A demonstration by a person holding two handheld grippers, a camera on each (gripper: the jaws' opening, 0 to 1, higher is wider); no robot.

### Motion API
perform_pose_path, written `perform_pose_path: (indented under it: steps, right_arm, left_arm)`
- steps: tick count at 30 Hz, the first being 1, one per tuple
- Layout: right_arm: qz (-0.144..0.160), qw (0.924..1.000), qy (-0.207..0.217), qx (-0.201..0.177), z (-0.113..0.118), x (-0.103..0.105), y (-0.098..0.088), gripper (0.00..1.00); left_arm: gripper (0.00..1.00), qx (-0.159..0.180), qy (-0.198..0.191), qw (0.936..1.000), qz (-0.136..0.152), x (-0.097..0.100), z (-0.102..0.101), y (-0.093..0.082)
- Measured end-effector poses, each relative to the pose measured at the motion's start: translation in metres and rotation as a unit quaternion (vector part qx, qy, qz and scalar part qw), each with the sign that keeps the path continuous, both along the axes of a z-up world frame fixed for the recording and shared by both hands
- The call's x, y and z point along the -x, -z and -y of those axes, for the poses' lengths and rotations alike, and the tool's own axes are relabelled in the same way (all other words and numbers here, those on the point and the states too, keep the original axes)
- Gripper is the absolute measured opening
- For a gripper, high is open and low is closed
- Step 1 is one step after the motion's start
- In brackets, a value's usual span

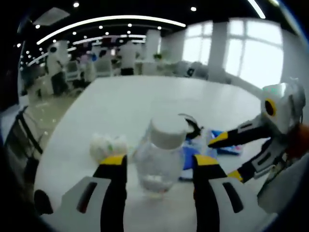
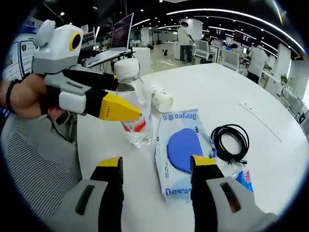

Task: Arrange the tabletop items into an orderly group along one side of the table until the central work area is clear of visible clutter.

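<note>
In your left gripper view, your left gripper has its jaws spread to either side of the clear bottle, which stands upright on the white table; whether they press it you cannot tell. A crumpled white packet lies just left, and your right gripper reaches in, jaws apart. In your right gripper view, your right gripper hangs open over the blue-and-white pouch, the black cable coil beside it and a small white cup on its side behind the bottle.

A white table bears a bottle, packet, black cable and small cup.
</note>
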State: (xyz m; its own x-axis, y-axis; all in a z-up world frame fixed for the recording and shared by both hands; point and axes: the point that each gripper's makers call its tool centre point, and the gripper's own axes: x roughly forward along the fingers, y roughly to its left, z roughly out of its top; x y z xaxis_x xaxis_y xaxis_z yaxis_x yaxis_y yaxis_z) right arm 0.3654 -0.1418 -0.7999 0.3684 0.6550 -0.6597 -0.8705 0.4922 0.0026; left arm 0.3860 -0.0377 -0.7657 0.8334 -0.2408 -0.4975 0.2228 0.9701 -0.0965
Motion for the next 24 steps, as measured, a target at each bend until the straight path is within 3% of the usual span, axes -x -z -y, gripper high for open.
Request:
perform_pose_path:
  steps: [7, 9, 15, 24]
  right_arm:
    - [-0.005, 0.9982, 0.056, -0.021, 0.029, 0.006, -0.007, 0.54]
    - [0.000, 0.9968, 0.074, -0.030, 0.035, 0.007, -0.012, 0.53]
    - [0.009, 0.9942, 0.099, -0.041, 0.046, 0.016, -0.021, 0.53]
    - [-0.003, 0.9886, 0.140, -0.054, 0.066, 0.029, -0.013, 0.51]
  left_arm:
    - [0.49, 0.000, 0.007, 1.0000, -0.007, -0.006, 0.002, 0.014]
    - [0.42, 0.002, 0.004, 1.0000, -0.005, -0.007, 0.001, 0.015]
    - [0.41, 0.006, 0.004, 1.0000, 0.004, -0.006, 0.000, 0.012]
    - [0.40, 0.025, -0.014, 0.9996, 0.007, -0.007, -0.015, 0.003]
